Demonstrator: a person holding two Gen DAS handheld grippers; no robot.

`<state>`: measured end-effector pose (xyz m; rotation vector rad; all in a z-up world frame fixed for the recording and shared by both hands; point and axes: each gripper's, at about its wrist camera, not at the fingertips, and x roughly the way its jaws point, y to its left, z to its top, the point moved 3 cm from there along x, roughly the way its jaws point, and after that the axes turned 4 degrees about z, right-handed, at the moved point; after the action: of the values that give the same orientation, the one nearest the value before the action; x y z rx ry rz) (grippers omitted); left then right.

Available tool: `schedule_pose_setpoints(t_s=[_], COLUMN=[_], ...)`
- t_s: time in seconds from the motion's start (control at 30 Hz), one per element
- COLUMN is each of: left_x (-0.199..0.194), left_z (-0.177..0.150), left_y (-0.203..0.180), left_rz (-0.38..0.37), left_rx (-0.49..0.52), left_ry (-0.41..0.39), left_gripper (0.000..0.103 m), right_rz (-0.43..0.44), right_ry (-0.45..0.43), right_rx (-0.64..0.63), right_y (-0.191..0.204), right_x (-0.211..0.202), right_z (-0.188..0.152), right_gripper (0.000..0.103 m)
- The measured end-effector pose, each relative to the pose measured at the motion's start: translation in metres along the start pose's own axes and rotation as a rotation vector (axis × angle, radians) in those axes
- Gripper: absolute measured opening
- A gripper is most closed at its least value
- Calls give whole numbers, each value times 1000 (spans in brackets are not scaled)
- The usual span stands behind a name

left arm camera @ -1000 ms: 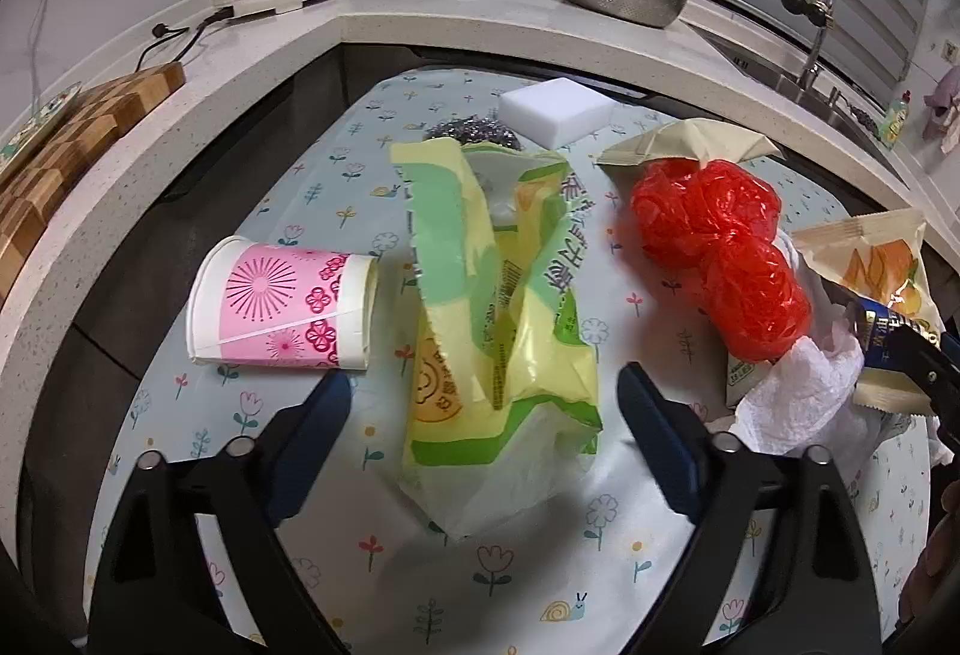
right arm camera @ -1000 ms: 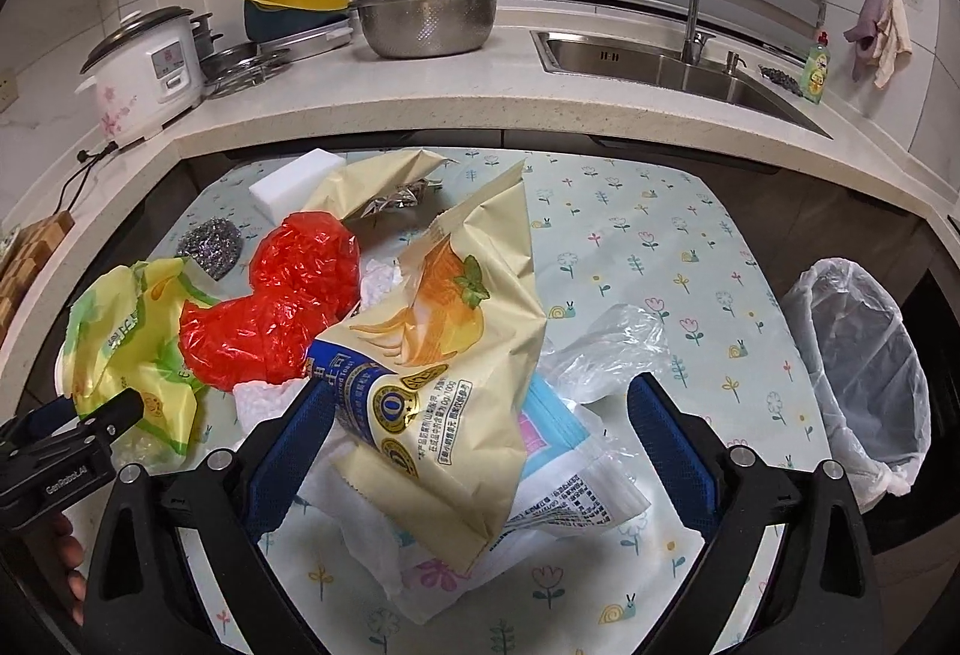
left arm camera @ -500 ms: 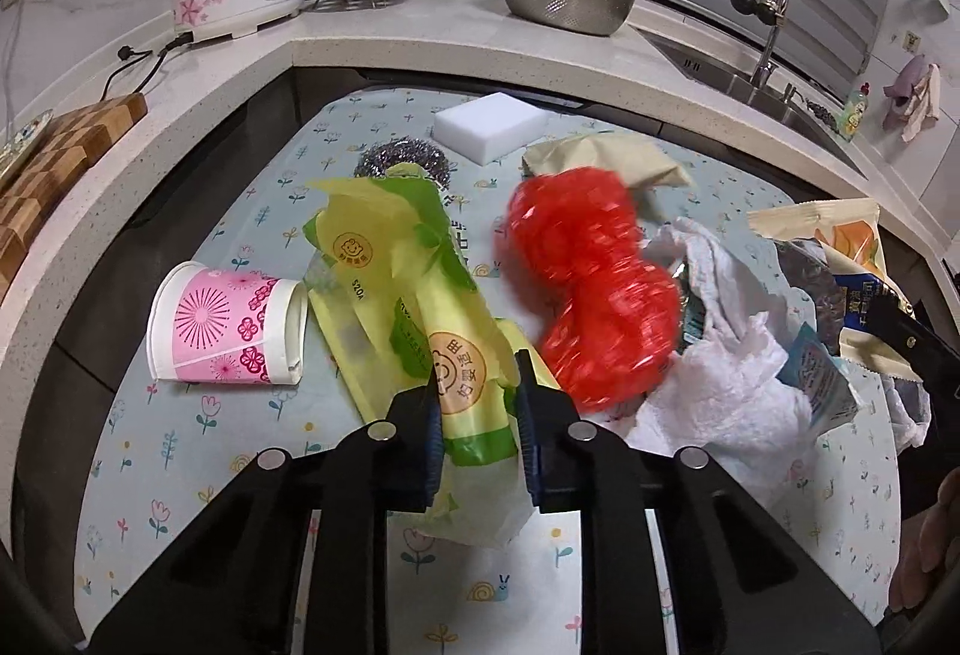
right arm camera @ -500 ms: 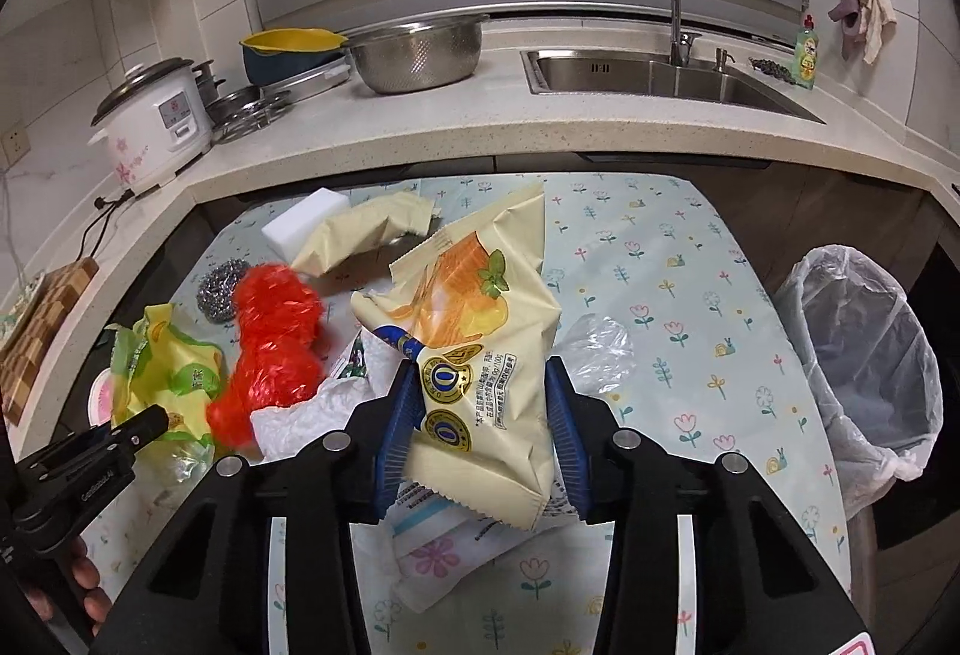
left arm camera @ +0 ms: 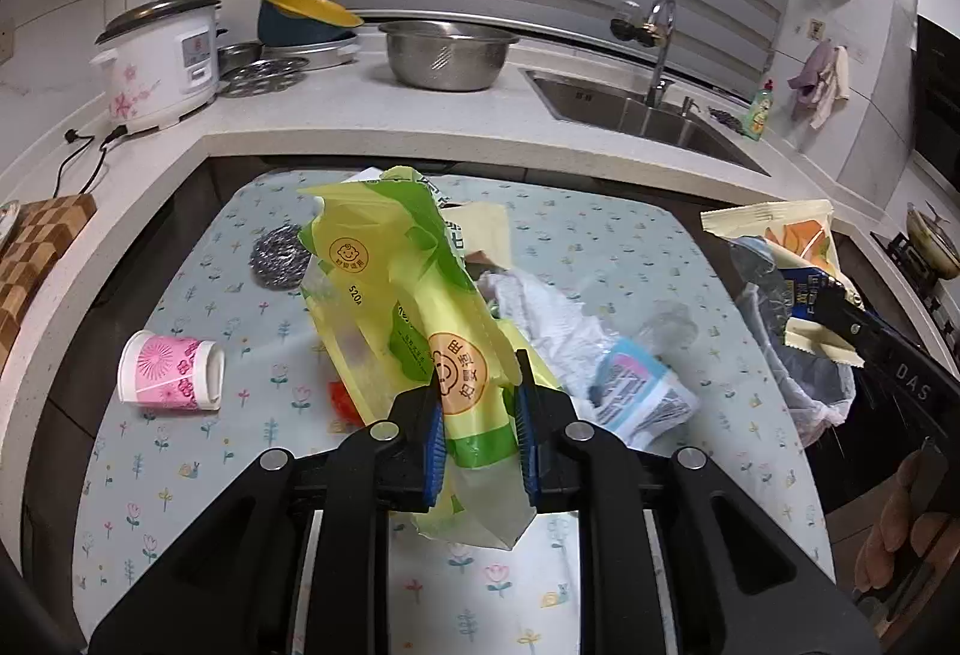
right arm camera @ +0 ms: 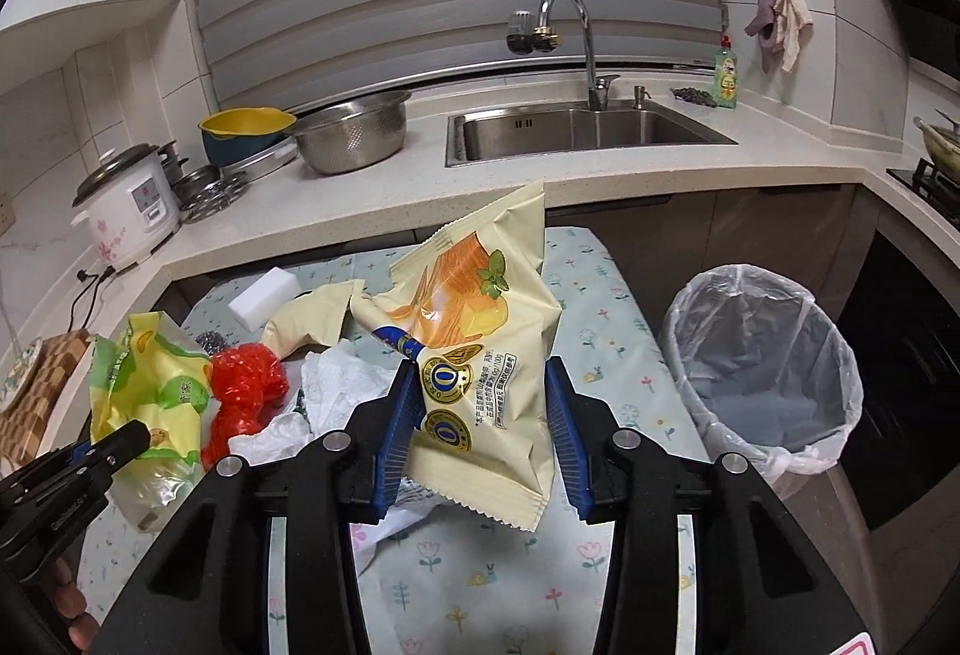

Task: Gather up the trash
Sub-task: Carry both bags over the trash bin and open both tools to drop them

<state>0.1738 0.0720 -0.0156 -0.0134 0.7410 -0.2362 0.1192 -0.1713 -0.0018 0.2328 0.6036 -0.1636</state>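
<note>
My left gripper [left arm camera: 478,415] is shut on a yellow-green plastic wrapper [left arm camera: 408,289] and holds it above the table; it also shows in the right wrist view [right arm camera: 150,385]. My right gripper [right arm camera: 480,427] is shut on a cream snack bag [right arm camera: 480,331] with an orange picture, lifted off the table; the bag shows in the left wrist view [left arm camera: 786,247]. A white-lined trash bin [right arm camera: 762,355] stands on the floor right of the table. On the table lie a red plastic bag [right arm camera: 243,397], white tissue [right arm camera: 342,385] and a pink paper cup [left arm camera: 168,376].
The flowered table cloth [left arm camera: 600,247] also carries a steel scourer [left arm camera: 276,265], a white sponge block [right arm camera: 264,295], a tan wrapper [right arm camera: 312,319] and a blue-white packet [left arm camera: 642,397]. A counter with rice cooker [left arm camera: 159,60], metal bowl [left arm camera: 447,54] and sink [right arm camera: 576,132] runs behind.
Both grippers closed from open onto their wrappers, then lifted them off the table. The views have risen and swung right, toward the bin.
</note>
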Motion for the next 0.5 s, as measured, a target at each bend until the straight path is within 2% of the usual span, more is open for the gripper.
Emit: schedule_pose_setpoints(t_s=[0.5], left_x=[-19], left_z=[10], left_y=[-144], left_rz=[-190], left_rx=[170], left_ry=[-33], left_gripper=[19], right_rz=[-117], right_ry=[-35], right_rx=[128], right_y=[-113], right_x=[-40], right_z=[-10], right_gripper=[42])
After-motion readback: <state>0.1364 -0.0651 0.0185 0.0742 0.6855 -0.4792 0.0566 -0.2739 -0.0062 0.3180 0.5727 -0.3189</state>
